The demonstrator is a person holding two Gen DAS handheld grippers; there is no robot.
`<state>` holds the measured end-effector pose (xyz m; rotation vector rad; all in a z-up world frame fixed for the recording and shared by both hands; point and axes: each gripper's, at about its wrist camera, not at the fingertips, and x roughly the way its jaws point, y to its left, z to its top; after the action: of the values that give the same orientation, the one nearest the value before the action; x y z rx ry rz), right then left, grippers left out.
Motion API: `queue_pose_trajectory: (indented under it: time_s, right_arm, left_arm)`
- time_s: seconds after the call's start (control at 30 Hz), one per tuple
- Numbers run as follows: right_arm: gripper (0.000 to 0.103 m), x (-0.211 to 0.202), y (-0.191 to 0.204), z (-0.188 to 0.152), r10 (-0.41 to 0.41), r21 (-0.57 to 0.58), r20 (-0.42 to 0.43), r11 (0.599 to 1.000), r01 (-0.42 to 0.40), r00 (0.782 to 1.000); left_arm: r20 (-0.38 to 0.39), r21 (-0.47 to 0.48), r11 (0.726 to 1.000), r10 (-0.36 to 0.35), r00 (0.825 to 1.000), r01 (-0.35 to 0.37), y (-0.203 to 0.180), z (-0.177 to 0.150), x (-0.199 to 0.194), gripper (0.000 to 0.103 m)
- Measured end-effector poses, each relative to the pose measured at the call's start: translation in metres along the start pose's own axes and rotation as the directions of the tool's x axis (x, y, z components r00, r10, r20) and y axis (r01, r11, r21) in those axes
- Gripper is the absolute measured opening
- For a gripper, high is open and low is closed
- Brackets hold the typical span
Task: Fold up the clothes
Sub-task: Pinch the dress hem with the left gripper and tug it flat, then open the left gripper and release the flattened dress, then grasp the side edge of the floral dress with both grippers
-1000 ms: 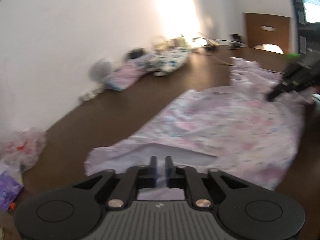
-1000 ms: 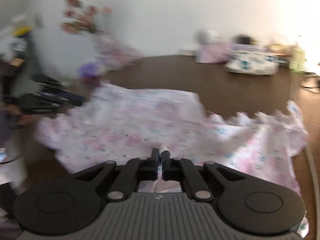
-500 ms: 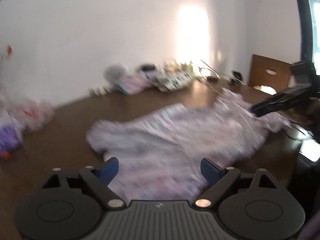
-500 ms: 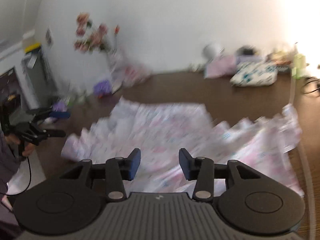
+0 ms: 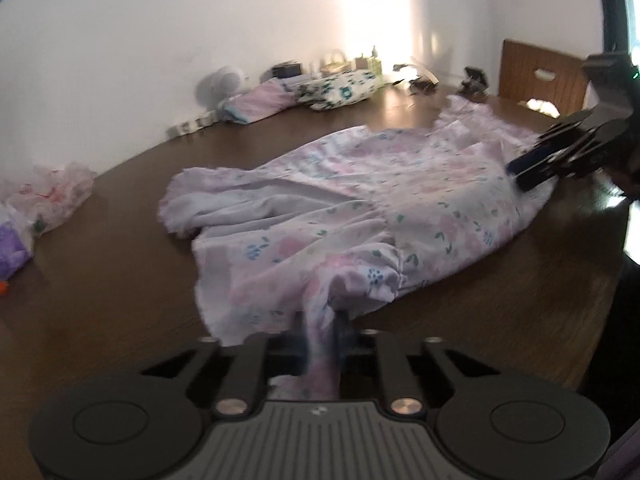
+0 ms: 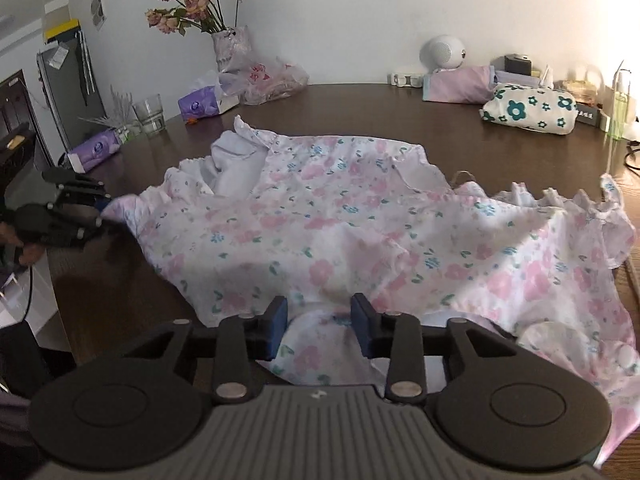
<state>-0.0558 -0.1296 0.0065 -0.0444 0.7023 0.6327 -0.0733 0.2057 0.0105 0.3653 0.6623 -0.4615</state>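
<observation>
The left claw is closing, already pinching a bunched edge of the floral dress spread on the table. The right claw is closing over the hem, pads not yet pressing. Both should be gripping firmly before lifting evenly.

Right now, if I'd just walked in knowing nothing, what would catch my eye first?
A rumpled floral garment sprawls across the middle of the dark wooden table. The left gripper pinches a bunched fold at its near edge; the right gripper is closing over the cloth at another edge. At the table's far side, dried roses stand by the wall.
</observation>
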Motion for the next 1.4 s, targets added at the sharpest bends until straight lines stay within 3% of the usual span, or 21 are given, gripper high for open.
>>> queue_pose_trajectory:
  time_s: [0.07, 0.17, 0.3, 0.4, 0.47, 0.53, 0.6, 0.63, 0.67, 0.77, 0.8, 0.87, 0.93, 0.97, 1.4]
  right_arm:
    - [0.029, -0.005, -0.004, -0.003, -0.009, -0.001, -0.004, 1.000, 0.009, 1.000]
    - [0.026, -0.011, -0.007, -0.008, -0.007, -0.002, 0.004, 1.000, 0.007, 1.000]
    - [0.026, -0.015, 0.000, -0.014, -0.038, -0.044, 0.012, 0.998, 0.038, 0.999]
    - [0.026, -0.017, 0.005, -0.019, -0.057, -0.076, 0.028, 0.995, 0.059, 0.998]
    - [0.026, -0.019, 0.004, -0.020, -0.048, -0.072, 0.033, 0.996, 0.050, 0.998]
    - [0.026, -0.020, 0.004, -0.020, -0.039, -0.069, 0.035, 0.997, 0.041, 0.999]
    - [0.027, -0.020, 0.004, -0.019, -0.033, -0.068, 0.036, 0.997, 0.035, 0.999]
    - [0.027, -0.020, 0.004, -0.020, -0.031, -0.070, 0.040, 0.997, 0.034, 0.999]
    - [0.028, -0.020, 0.004, -0.021, -0.030, -0.076, 0.045, 0.997, 0.033, 0.999]
    - [0.028, -0.021, 0.008, -0.024, -0.034, -0.089, 0.058, 0.995, 0.040, 0.998]
    - [0.028, -0.022, 0.008, -0.025, -0.036, -0.092, 0.058, 0.995, 0.041, 0.998]
    - [0.028, -0.023, 0.008, -0.025, -0.033, -0.097, 0.055, 0.995, 0.039, 0.998]
    - [0.028, -0.025, 0.006, -0.026, -0.027, -0.103, 0.055, 0.994, 0.033, 0.998]
    - [0.028, -0.026, 0.006, -0.026, -0.026, -0.110, 0.053, 0.993, 0.032, 0.998]
    - [0.028, -0.042, 0.000, -0.027, 0.004, -0.111, 0.001, 0.994, -0.004, 1.000]
  left_arm:
    - [-0.017, 0.017, 1.000, -0.004, 1.000, 0.004, 0.002, -0.001, -0.003, 0.006]
    - [-0.036, 0.039, 0.999, 0.014, 0.999, -0.013, 0.001, -0.005, -0.011, 0.008]
    - [-0.084, 0.066, 0.987, 0.149, 0.985, -0.144, 0.013, -0.017, -0.022, 0.011]
    - [-0.099, -0.038, 0.954, 0.292, 0.951, -0.297, 0.039, -0.022, -0.033, 0.011]
    - [-0.072, -0.168, 0.925, 0.335, 0.940, -0.342, 0.052, -0.018, -0.043, 0.012]
    - [-0.009, -0.270, 0.916, 0.305, 0.952, -0.296, 0.051, -0.008, -0.050, 0.019]
    - [0.075, -0.298, 0.937, 0.212, 0.974, -0.181, 0.036, 0.004, -0.046, 0.040]
    - [0.110, -0.300, 0.947, 0.154, 0.982, -0.115, 0.027, 0.010, -0.040, 0.063]
    - [0.145, -0.300, 0.953, 0.094, 0.985, -0.047, 0.017, 0.016, -0.034, 0.076]
    - [0.207, -0.262, 0.958, -0.061, 0.976, 0.115, -0.014, 0.031, -0.012, 0.076]
    - [0.196, -0.249, 0.958, -0.095, 0.976, 0.144, -0.025, 0.034, -0.001, 0.076]
    - [0.114, -0.216, 0.968, -0.106, 0.988, 0.128, -0.045, 0.041, 0.021, 0.076]
    - [0.001, -0.169, 0.985, -0.041, 0.999, 0.040, -0.060, 0.043, 0.041, 0.073]
    - [-0.018, -0.154, 0.988, -0.018, 1.000, 0.015, -0.063, 0.042, 0.043, 0.072]
    - [-0.012, -0.178, 0.984, -0.019, 1.000, 0.017, -0.061, 0.019, 0.022, 0.073]
